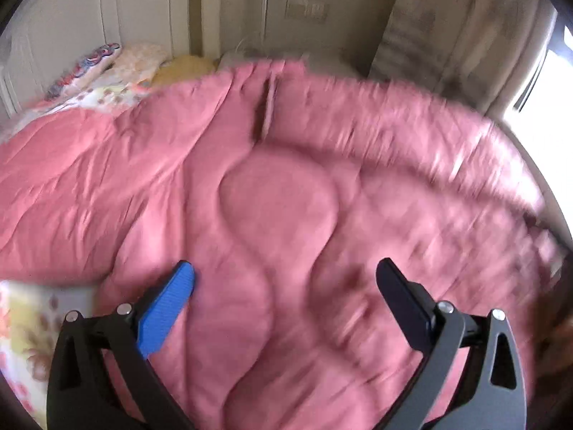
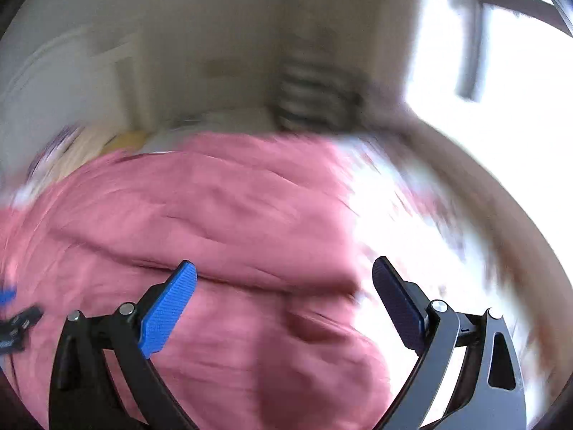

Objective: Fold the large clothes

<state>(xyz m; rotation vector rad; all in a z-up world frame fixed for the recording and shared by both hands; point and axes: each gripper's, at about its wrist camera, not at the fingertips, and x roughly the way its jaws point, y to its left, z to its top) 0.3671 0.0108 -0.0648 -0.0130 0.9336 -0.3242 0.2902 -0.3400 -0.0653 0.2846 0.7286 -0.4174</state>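
Observation:
A big pink quilted comforter (image 1: 279,193) lies spread over the bed and fills most of the left wrist view. My left gripper (image 1: 284,268) hangs above it, jaws wide open, nothing between the blue pads. The same pink comforter (image 2: 222,222) shows in the blurred right wrist view, with a thick fold running across it. My right gripper (image 2: 284,268) is open above that fold, empty. At the far left edge of the right wrist view a blue and black piece of the left gripper (image 2: 14,311) is in sight.
A floral sheet (image 1: 25,329) shows at the bed's near left. Patterned pillows (image 1: 104,68) lie by the white headboard (image 1: 71,10). Curtains (image 1: 465,36) hang at the far right, beside a bright window (image 2: 501,107). A dark radiator-like thing (image 2: 315,96) stands past the bed.

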